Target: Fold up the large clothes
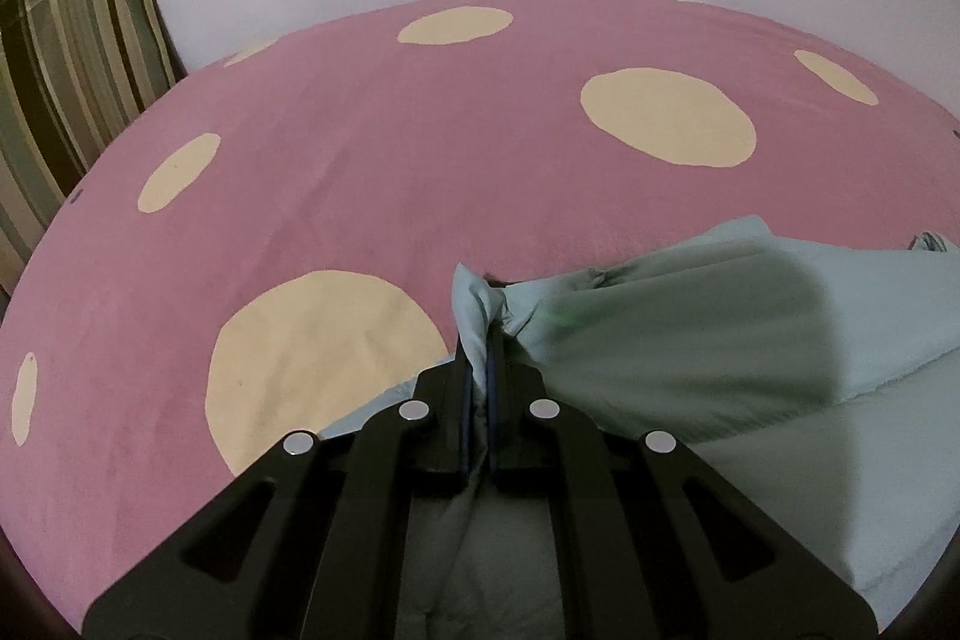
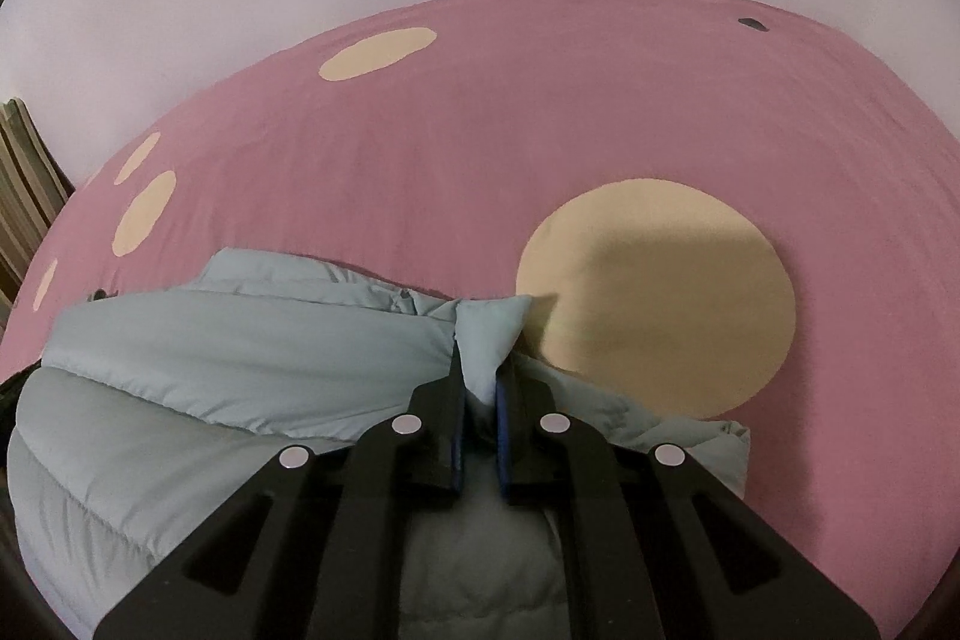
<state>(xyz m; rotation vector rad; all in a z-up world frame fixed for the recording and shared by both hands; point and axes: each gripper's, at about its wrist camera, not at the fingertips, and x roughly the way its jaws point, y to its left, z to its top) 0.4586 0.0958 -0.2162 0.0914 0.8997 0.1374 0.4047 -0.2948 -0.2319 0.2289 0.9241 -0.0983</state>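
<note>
Both corners of the pale blue padded jacket (image 2: 240,358) are pinched, left gripper (image 1: 480,340) and right gripper (image 2: 480,364) each clenched on fabric, folded edge stretched crosswise between them over the pink spotted bedsheet (image 2: 480,148)

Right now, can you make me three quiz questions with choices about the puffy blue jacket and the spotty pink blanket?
1. Where does the puffy pale-blue jacket lie?
A on the pink blanket with cream spots
B on a chair
C on the floor

2. What colour are the blanket's spots?
A green
B cream
C black

3. What is the left gripper doing?
A hanging open
B pinching jacket cloth
C holding a pillow

Answers: A, pink blanket shows around the jacket; B, the round patches are cream; B, blue cloth sits squeezed between its fingers.
</note>
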